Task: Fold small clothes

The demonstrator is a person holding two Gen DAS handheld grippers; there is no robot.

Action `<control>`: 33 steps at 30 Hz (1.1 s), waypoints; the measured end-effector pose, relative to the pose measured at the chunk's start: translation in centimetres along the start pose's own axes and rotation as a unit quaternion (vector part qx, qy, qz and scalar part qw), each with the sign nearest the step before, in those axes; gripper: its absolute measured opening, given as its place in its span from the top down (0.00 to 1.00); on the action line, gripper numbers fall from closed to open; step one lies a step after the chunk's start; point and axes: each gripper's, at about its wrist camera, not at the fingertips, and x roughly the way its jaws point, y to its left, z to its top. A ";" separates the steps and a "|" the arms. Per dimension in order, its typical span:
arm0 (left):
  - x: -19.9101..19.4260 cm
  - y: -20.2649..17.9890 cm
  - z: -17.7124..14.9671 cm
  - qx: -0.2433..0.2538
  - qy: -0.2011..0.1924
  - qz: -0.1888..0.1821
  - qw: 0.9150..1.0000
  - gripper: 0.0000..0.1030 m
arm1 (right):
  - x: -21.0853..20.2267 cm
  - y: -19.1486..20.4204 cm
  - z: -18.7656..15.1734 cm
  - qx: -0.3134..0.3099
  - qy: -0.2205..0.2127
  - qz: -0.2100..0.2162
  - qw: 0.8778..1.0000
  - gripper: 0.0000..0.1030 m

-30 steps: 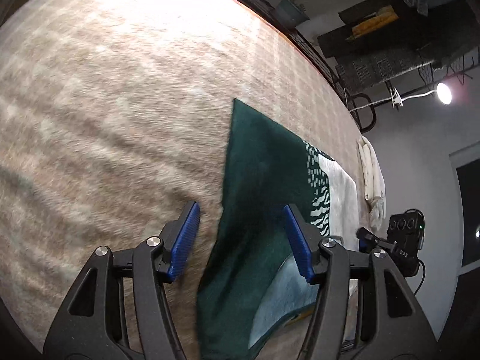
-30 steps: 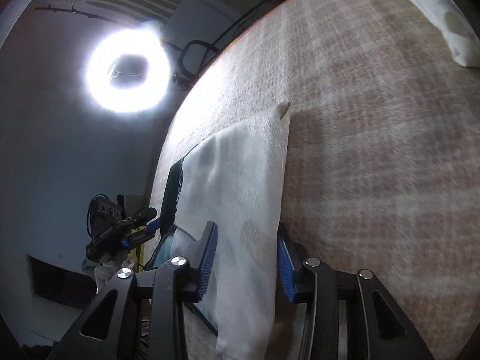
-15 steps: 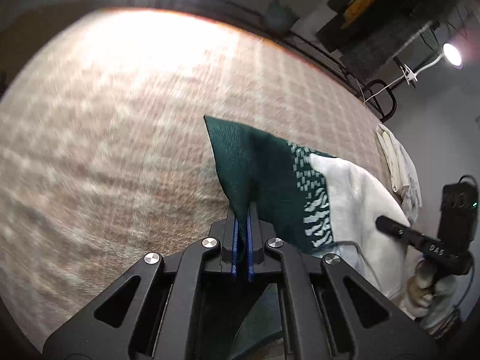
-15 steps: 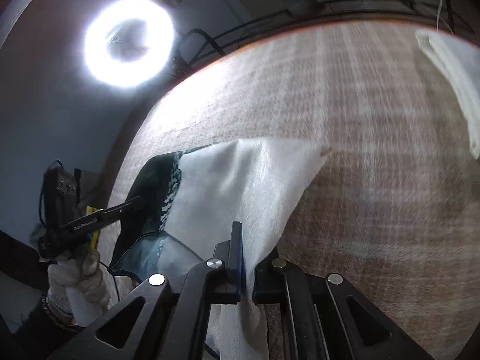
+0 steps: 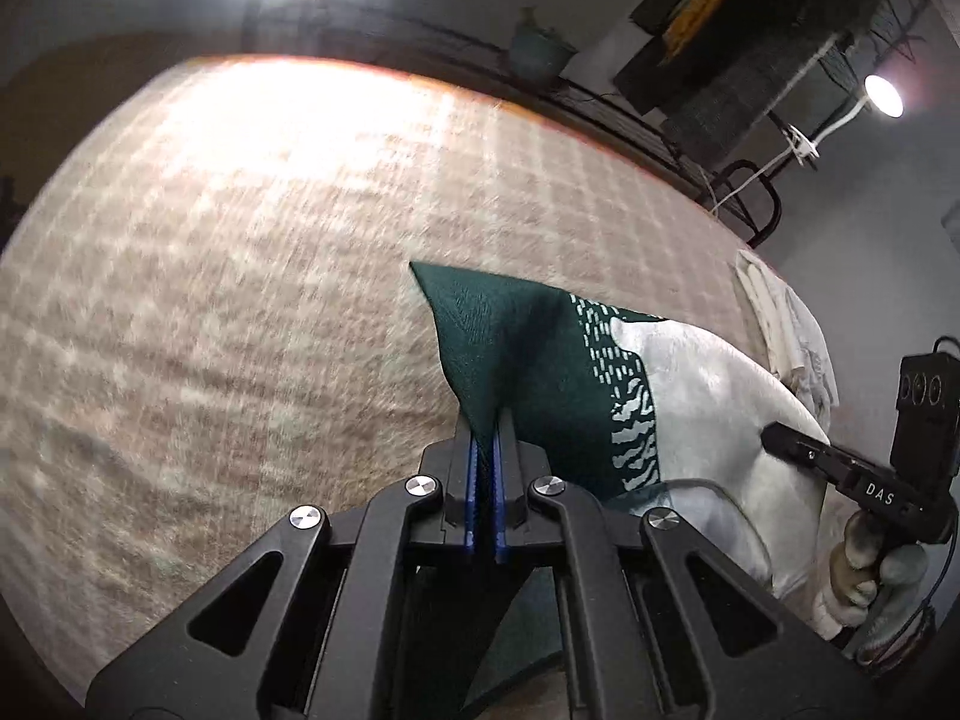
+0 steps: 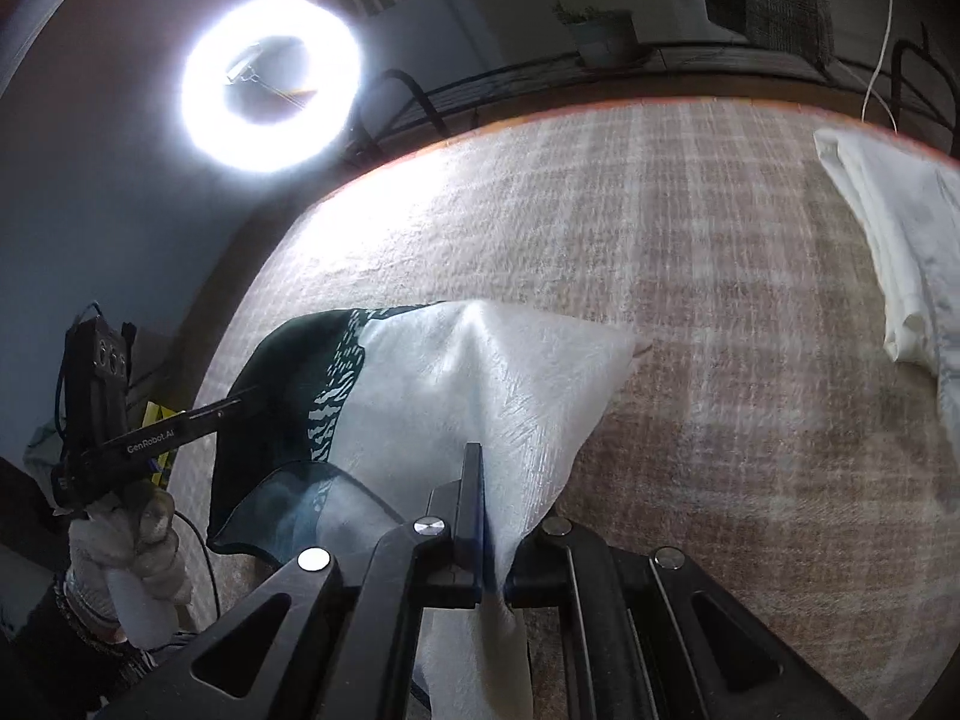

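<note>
Left gripper point(image 5: 487, 450) is clamped on the green end of the garment point(image 5: 516, 360). Right gripper point(image 6: 480, 480) is clamped on its white end, lifted off the checked cloth point(image 6: 720, 300). Folded white cloth point(image 6: 888, 240) lies at two o'clock.

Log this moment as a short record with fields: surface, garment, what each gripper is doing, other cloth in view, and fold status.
surface: beige checked rug
garment: green-and-white cloth, near edge raised off the rug, far edge lying on it
left gripper: shut on the green end
right gripper: shut on the white end
other cloth: white folded piece lying apart at the rug's far right
lighting: ring light beyond the rug
fold status: not yet folded over
</note>
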 end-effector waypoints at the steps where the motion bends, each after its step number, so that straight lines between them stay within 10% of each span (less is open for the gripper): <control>1: -0.4 -0.7 0.3 0.006 -0.006 -0.004 1.000 0.99 | -0.4 0.3 0.0 -0.008 -0.006 -0.003 1.000 0.99; 13: 0.3 -10.9 3.9 0.060 -0.029 -0.060 0.996 0.99 | -8.9 -2.3 1.8 -0.038 -0.079 -0.045 0.995 0.99; 33: 14.8 -34.6 9.7 0.155 -0.015 -0.122 0.980 0.99 | -20.1 -24.3 7.3 0.008 -0.135 -0.155 0.979 0.99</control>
